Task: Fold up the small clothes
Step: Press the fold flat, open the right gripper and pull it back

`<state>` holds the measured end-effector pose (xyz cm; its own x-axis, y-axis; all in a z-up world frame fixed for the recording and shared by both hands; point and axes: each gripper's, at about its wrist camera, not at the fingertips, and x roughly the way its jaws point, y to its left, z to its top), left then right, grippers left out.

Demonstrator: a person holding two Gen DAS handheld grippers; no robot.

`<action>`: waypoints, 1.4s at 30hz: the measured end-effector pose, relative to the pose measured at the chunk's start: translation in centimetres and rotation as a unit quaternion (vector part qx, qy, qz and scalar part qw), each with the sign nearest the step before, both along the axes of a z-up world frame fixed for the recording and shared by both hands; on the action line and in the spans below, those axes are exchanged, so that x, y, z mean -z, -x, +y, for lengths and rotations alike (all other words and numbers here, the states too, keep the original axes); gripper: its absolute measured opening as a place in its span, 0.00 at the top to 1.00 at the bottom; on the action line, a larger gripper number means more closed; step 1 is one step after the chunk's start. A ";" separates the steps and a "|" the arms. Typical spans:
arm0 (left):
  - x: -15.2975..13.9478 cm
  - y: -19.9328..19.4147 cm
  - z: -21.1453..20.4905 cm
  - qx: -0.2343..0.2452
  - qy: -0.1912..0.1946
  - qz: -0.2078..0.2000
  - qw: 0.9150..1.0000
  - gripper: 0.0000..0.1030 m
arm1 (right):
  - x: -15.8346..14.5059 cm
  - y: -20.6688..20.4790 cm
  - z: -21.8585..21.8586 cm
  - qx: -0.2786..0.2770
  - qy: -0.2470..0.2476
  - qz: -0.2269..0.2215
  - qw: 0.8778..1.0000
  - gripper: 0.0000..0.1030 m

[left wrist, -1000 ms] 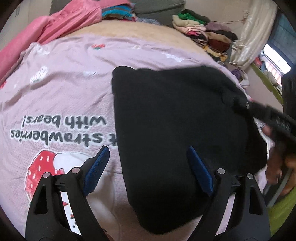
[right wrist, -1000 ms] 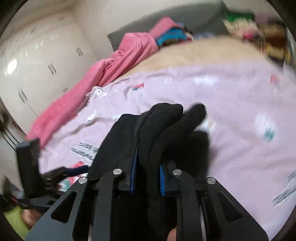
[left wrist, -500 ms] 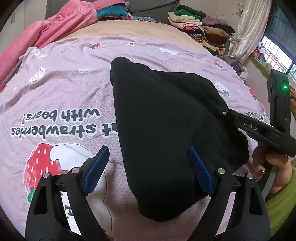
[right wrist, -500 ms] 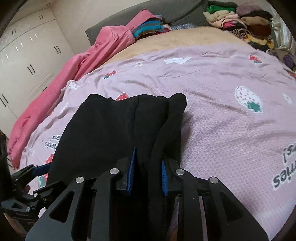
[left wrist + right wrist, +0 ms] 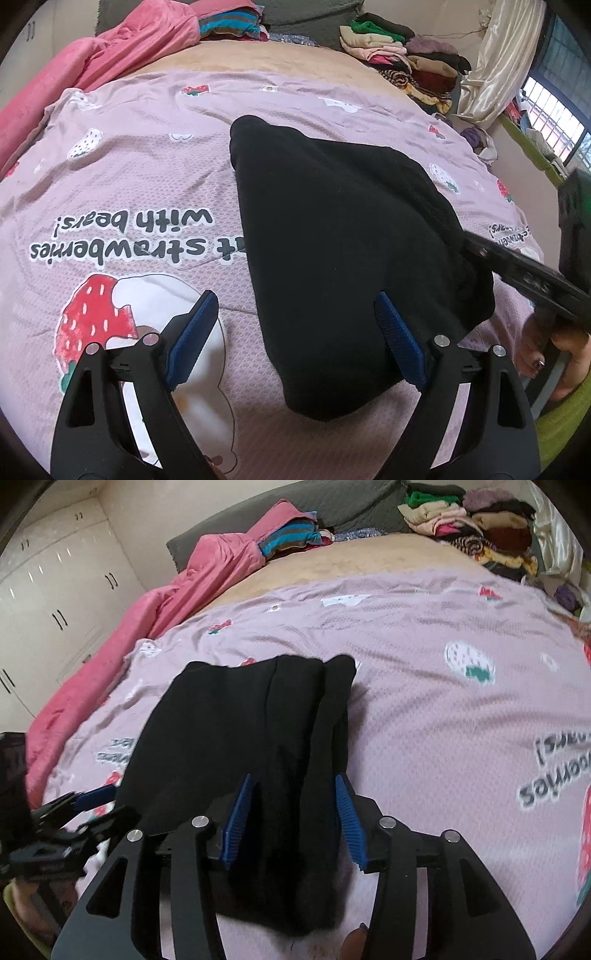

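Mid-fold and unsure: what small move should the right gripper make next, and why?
Probably back the right gripper straight off. Its jaws have just been opening, the folded black fabric garment lies flat on the lilac strawberry-print bedspread, its edge between the blue pads.

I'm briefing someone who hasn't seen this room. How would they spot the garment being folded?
Look at the bed's pink strawberry blanket. In its middle lies the black garment, folded flat, between the left gripper and the right gripper, whose jaws have just been opening around its edge. It is the only black piece on the blanket; the other clothes are colourful and piled at the bed's far end.
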<state>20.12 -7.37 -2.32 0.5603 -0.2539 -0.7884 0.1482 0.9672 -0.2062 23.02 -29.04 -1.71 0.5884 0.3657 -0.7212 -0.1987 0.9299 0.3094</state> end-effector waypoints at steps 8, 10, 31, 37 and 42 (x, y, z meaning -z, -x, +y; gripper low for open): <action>0.4 0.7 0.4 -0.006 0.008 0.003 1.000 0.21 | 0.3 2.8 -0.1 -0.018 0.004 0.002 1.000 0.86; 0.2 1.0 0.3 -0.005 0.003 -0.002 1.000 0.21 | 0.1 3.3 0.1 -0.012 0.023 -0.008 1.000 0.84; -3.7 5.6 2.0 -0.016 0.006 -0.056 0.998 0.09 | -4.9 12.8 0.4 0.072 0.101 -0.152 0.981 0.05; -4.3 8.3 2.4 -0.013 -0.005 -0.083 0.996 0.09 | -5.7 16.0 1.3 0.076 0.104 -0.179 0.975 0.04; -4.0 11.2 3.0 -0.013 -0.016 -0.109 0.994 0.09 | -5.2 18.3 1.7 0.080 0.101 -0.185 0.974 0.04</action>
<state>8.97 -4.39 1.70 0.7248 -0.2133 -0.6551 0.1606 0.9770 -0.1403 4.73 -27.32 3.53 0.8594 0.1199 -0.4970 -0.1090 0.9927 0.0510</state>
